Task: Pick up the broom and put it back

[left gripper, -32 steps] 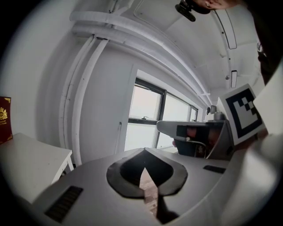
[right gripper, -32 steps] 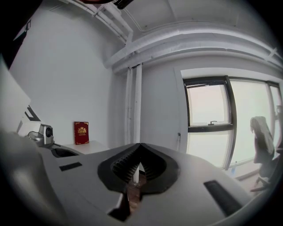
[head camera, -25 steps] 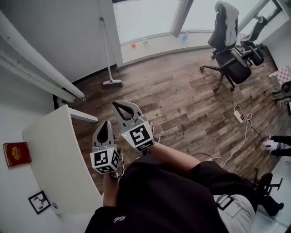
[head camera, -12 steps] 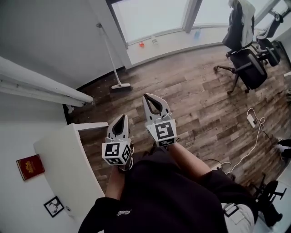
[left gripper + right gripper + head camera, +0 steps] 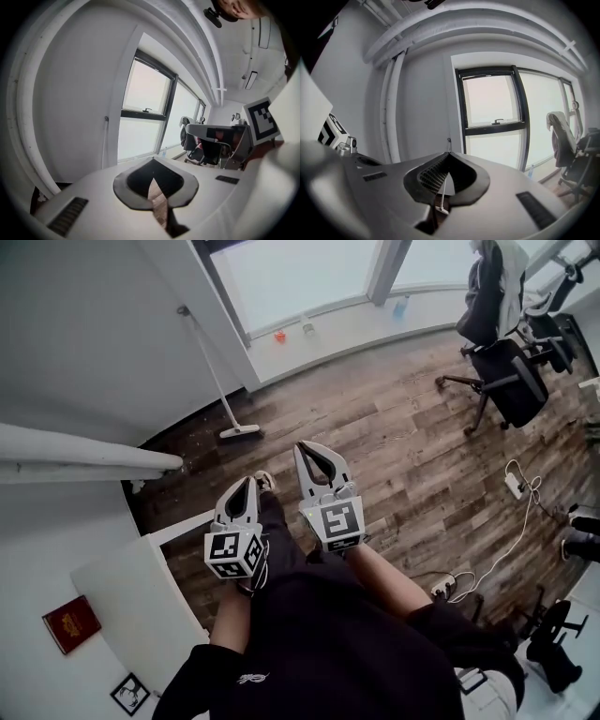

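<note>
Up by the wall, what is that long stick?

That is the one broom [image 5: 208, 371]. It leans on the white wall beside the window [image 5: 300, 277], with its flat head down on the wood floor [image 5: 394, 446]. Nothing is touching it.

How many grippers do you have?

Two. I hold the left gripper [image 5: 247, 482] and the right gripper [image 5: 304, 448] side by side, low over the floor. Both point toward the broom and are well apart from it.

Are the jaws open?

No. The left gripper has its two jaws pressed together, with nothing between them. The right gripper is the same: tips touching, nothing pinched. Over the right tips I can see the broom far off.

What else can you count?

Three small things sit on the window ledge [image 5: 347, 324]: one red thing [image 5: 279, 336], one white thing [image 5: 307, 329] and one blue bottle [image 5: 401, 306]. I count two chairs for sure, one chair with a coat [image 5: 486, 287] and one bare chair [image 5: 511, 371]. One plug box [image 5: 515, 486] lies on the floor with its cord. One red book [image 5: 70, 622] is beside one white table [image 5: 131, 587].
</note>
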`<state>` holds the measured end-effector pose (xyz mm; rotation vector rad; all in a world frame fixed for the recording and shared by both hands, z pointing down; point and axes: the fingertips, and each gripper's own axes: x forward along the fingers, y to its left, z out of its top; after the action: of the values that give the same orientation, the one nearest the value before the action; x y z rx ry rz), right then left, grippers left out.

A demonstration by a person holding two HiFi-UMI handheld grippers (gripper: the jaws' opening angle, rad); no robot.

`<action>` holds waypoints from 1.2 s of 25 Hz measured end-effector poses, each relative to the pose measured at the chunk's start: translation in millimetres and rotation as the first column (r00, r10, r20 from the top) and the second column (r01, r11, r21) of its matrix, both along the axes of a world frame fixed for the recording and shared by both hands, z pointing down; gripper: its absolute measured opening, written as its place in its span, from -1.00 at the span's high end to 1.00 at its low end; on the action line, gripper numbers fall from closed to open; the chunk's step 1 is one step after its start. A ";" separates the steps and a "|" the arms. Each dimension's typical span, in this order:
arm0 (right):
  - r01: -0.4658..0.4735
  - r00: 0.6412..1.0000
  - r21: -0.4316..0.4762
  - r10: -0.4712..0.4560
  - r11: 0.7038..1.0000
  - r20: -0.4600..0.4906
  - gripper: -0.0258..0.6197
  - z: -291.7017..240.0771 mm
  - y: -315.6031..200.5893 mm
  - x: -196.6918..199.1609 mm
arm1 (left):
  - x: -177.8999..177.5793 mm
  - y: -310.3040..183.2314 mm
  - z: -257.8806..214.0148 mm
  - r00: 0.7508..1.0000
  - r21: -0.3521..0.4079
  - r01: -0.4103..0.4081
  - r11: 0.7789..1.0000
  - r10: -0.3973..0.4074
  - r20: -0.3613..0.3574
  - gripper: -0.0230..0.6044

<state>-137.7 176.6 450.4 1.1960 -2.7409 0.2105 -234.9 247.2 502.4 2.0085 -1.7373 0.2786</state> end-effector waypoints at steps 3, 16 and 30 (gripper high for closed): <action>-0.020 1.000 0.004 0.020 1.000 -0.021 0.85 8.8 -31.4 -18.0 | -21.8 -40.0 12.2 1.000 -0.010 -0.031 0.999 0.031 -0.003 0.93; -0.023 0.995 -0.108 0.012 0.994 -0.094 0.85 71.6 -139.8 -122.4 | -158.6 -186.5 113.1 0.999 -0.175 0.039 0.984 -0.035 0.024 0.93; -0.091 0.989 -0.205 0.064 0.974 -0.136 0.85 128.5 -181.7 -157.0 | -260.2 -305.3 267.9 0.988 -0.266 0.116 0.957 -0.084 0.128 0.58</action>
<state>-294.8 -5.1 578.9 1.2141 -2.4915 0.4077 -495.1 -58.1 770.3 1.7316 -1.7554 0.5778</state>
